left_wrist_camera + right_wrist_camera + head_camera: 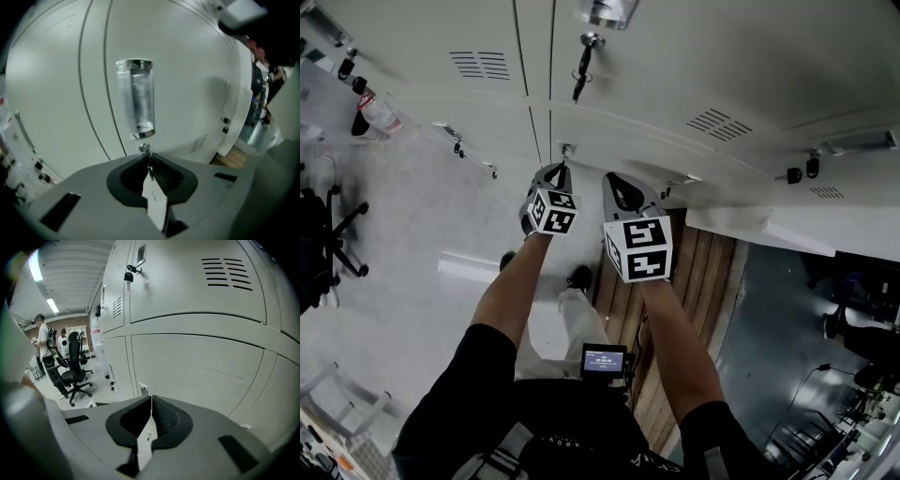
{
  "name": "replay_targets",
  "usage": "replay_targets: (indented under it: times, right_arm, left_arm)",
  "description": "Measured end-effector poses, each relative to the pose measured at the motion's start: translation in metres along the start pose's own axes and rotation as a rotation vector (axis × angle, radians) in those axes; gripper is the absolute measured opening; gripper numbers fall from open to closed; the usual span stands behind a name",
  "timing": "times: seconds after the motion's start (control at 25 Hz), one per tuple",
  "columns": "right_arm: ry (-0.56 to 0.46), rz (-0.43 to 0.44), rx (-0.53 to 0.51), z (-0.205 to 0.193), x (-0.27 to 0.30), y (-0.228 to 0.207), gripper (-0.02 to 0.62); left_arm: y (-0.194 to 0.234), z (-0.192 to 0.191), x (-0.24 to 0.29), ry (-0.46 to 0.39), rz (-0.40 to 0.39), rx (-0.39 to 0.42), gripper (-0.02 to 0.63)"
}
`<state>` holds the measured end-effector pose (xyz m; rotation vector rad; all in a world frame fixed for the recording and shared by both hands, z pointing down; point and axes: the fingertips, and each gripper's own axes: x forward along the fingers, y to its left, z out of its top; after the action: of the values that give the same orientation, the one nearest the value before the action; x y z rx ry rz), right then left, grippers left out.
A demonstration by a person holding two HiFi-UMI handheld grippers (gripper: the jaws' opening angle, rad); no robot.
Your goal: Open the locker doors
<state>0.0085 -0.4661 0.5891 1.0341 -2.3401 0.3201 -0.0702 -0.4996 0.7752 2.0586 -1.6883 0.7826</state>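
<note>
The left gripper [148, 160] is pinching the key [145, 150] below the door handle [135, 98]. The right gripper [151, 400] is hovering nearby, jaws closed on nothing. An off-axis twist could slip or bend the key.

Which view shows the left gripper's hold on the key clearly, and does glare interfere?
Left gripper view: key sharp at the shut left gripper; glare only on the chrome handle; fisheye bends the locker door. Head view: key too small, evenly lit.
</note>
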Motion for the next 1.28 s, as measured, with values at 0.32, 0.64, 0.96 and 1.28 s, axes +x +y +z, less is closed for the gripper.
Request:
replay_targets:
  times: [0.32,0.64,0.96,1.28]
  right_arm:
    - [-0.021,0.035,0.070,0.001,0.003,0.010,0.031]
    - [-0.007,0.041,0.101,-0.009,0.008,0.015,0.031]
    - [0.013,0.027,0.123,-0.014,0.012,0.013,0.031]
    - [0.031,0.056,0.121,-0.019,0.044,0.018,0.031]
  left_arm:
    - [-0.010,0.002,-0.003,0.042,0.071,0.602,0.041]
    - [-0.018,-0.006,-0.002,0.020,0.071,1.232,0.046]
    - [-0.014,-0.011,-0.003,0.087,-0.032,1.403,0.054]
    - [0.010,-0.001,-0.035,0.090,-0.176,0.900,0.135]
